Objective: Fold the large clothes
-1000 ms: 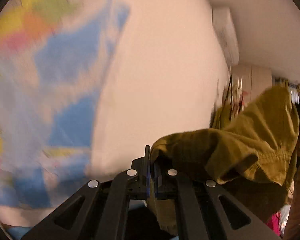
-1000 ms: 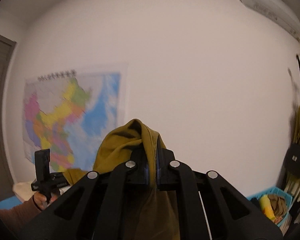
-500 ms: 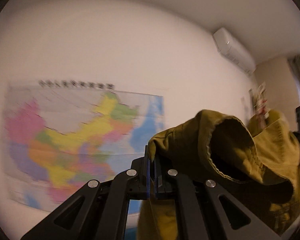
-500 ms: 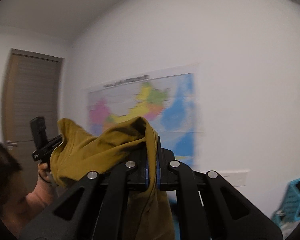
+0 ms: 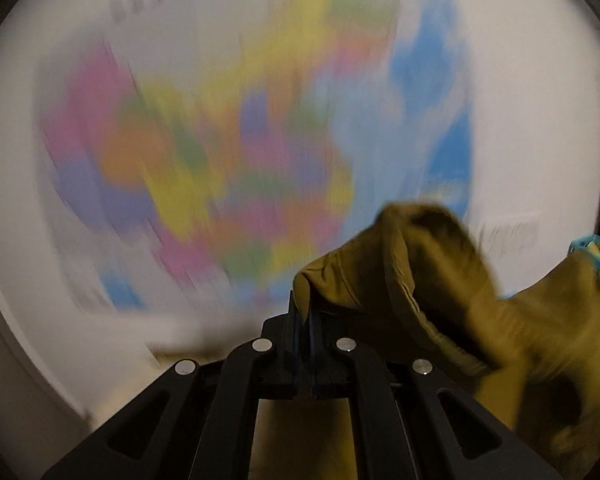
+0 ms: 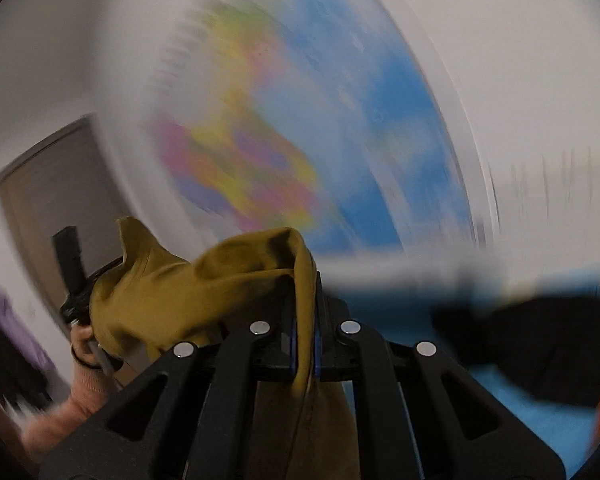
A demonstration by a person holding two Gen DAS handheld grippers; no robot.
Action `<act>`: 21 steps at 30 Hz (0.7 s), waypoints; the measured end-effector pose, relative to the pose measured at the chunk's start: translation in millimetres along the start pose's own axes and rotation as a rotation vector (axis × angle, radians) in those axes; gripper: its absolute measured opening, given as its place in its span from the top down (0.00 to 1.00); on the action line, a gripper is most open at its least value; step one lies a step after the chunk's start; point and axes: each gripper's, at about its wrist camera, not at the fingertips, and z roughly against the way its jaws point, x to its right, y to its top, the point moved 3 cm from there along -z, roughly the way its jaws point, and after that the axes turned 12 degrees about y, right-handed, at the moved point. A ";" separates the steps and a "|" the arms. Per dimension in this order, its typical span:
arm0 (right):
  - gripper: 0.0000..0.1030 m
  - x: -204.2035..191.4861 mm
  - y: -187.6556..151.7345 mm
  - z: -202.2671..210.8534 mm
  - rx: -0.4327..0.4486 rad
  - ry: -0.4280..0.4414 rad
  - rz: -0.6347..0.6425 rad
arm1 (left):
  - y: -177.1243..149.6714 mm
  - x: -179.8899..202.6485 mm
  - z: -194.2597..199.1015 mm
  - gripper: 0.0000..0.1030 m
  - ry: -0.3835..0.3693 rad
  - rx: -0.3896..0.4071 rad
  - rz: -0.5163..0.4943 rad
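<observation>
The mustard-yellow cloth garment (image 5: pixel 452 280) hangs in the air between both grippers, its folds bunched over their tips. Ahead of them a blurred multicoloured wall map (image 5: pixel 260 140) fills the white wall. The black left gripper (image 5: pixel 305 316) pinches one fabric edge; the black right gripper (image 6: pixel 304 312) clamps another edge, cloth trailing below.

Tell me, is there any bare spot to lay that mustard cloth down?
Hard to say, the views are blurred. The mustard-yellow garment hangs clamped in both the right gripper and the left gripper. A blue surface shows lower right, partly covered by a black item.
</observation>
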 end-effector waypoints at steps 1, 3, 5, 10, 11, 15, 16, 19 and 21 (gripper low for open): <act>0.94 28.7 -10.2 -21.3 -0.037 -0.038 -0.047 | -17.3 11.9 -42.0 0.98 -0.002 -0.084 -0.022; 0.94 87.4 -32.5 -64.8 -0.124 -0.099 -0.135 | -54.2 29.8 -106.4 0.98 -0.008 -0.219 -0.034; 0.94 130.1 -50.1 -92.0 -0.176 -0.144 -0.227 | -88.9 46.1 -167.1 0.98 -0.015 -0.349 -0.051; 0.86 189.1 -49.4 -105.8 -0.195 -0.264 -0.294 | -115.7 38.4 -222.2 0.98 -0.039 -0.428 -0.038; 0.82 191.0 -47.2 -103.3 -0.197 -0.293 -0.275 | -113.2 33.0 -223.7 0.95 -0.068 -0.427 -0.035; 0.35 143.6 -35.0 -87.5 -0.230 -0.497 0.003 | -102.6 11.1 -207.3 0.50 -0.127 -0.361 -0.069; 0.33 126.1 -34.4 -87.5 -0.237 -0.500 0.087 | -101.2 3.3 -201.2 0.48 -0.141 -0.338 -0.082; 0.28 58.7 -43.6 -103.6 -0.335 -0.493 0.415 | -107.0 -13.6 -184.5 0.39 -0.240 -0.343 -0.089; 0.26 27.4 -70.5 -129.7 -0.493 -0.490 0.628 | -116.3 -19.8 -171.5 0.35 -0.253 -0.343 -0.131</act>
